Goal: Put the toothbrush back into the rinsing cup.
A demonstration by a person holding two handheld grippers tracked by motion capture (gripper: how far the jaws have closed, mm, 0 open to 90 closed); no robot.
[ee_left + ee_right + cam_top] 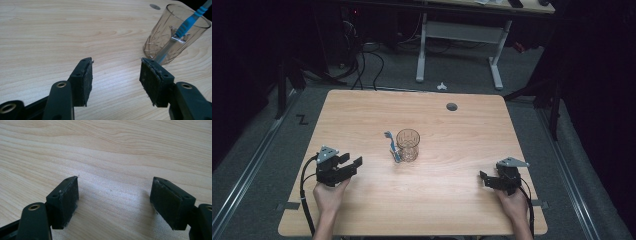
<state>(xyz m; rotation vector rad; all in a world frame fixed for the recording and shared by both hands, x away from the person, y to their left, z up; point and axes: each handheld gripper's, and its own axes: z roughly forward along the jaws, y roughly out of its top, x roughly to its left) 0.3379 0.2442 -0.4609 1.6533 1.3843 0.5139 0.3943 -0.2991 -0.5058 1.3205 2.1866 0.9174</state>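
High view: your left gripper (346,165) and right gripper (490,179) rest near the front corners of the desk (362,110), well apart from each other. Between them, near the middle of the desk, stands an upright cut-pattern glass (407,145), with a blue toothbrush (392,147) leaning against its left side. The brush appears to stand outside the glass, propped on the wall, so it could slide if the glass is nudged.

Left gripper view: your jaws stand apart with nothing between them, one pad (87,82) on either side of bare wood. Ahead and to the right sits the glass (160,47), clear of the pads, with the toothbrush (190,22) slanting across it, handle end down at the desk. You are probably lined up for an approach to the brush or the glass; the opening looks wide enough for the handle.

Right gripper view: your jaws are likewise open and empty, hovering low over the desk (112,152), apparently parked out of the way.
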